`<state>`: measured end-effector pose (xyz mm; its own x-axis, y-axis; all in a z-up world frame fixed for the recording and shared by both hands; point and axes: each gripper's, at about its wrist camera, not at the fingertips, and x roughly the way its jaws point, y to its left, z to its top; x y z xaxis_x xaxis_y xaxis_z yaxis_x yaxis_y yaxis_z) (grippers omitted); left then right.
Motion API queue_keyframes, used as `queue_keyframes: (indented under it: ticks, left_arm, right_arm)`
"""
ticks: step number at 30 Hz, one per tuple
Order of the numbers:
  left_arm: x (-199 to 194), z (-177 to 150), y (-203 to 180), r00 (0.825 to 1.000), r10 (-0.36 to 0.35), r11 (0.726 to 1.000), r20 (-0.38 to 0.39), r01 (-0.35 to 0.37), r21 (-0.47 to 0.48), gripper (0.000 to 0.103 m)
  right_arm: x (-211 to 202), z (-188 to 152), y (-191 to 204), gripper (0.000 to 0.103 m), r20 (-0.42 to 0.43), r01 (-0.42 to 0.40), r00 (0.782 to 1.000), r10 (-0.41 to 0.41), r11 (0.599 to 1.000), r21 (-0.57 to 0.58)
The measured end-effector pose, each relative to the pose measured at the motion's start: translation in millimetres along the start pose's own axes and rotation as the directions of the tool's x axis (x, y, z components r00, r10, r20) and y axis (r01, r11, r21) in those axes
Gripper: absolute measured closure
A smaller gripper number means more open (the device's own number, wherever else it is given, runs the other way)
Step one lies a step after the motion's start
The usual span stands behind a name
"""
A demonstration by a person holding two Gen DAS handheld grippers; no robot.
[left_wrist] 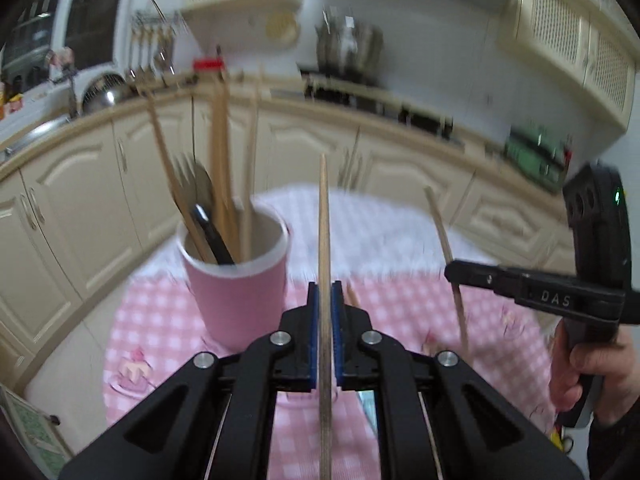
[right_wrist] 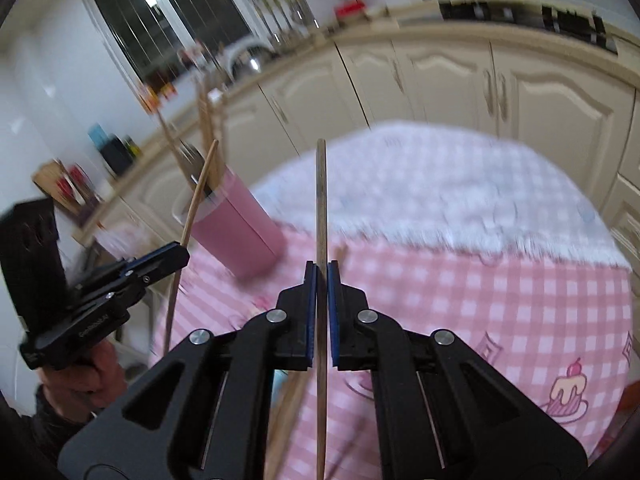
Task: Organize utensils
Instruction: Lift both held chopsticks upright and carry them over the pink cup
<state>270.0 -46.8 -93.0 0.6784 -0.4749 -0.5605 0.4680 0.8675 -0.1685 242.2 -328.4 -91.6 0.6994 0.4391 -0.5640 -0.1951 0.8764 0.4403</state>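
Chopsticks [left_wrist: 325, 240]: pale wood, matt, faint grain. Pink cup [left_wrist: 236, 280]: matt outside, smooth white inside. Tablecloth [left_wrist: 400, 304]: pink checked cloth, soft-looking. Gripper pads [left_wrist: 313, 332]: blue, matt; black plastic arms, shiny metal rivets. Cabinet doors [left_wrist: 80, 200]: cream, satin sheen.

Each camera sits just behind its own jaws, angled downward across the checked tablecloth [left_wrist: 160, 320]. The left wrist view places the pink cup [left_wrist: 236, 280] close, at 10 o'clock; the right wrist view also places it at 10 o'clock, farther off. Both views share the cream cabinets [right_wrist: 520, 92].
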Motion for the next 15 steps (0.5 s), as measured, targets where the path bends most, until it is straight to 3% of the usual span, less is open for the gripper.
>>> queue_keyframes:
  ticks: [6,15]
  left_arm:
    - [-32,33,15,0.984,0.038,0.999,0.172,-0.032,-0.041,0.098]
    - [-50,59,21,0.961,0.075,0.997,0.267,-0.066,-0.045,0.098]
  right_arm:
    - [-11,32,32,0.097,0.114,-0.046,0.992,0.052,0.997,-0.058]
    - [-6,52,55,0.097,0.131,-0.06,0.989,0.075,0.992,-0.114]
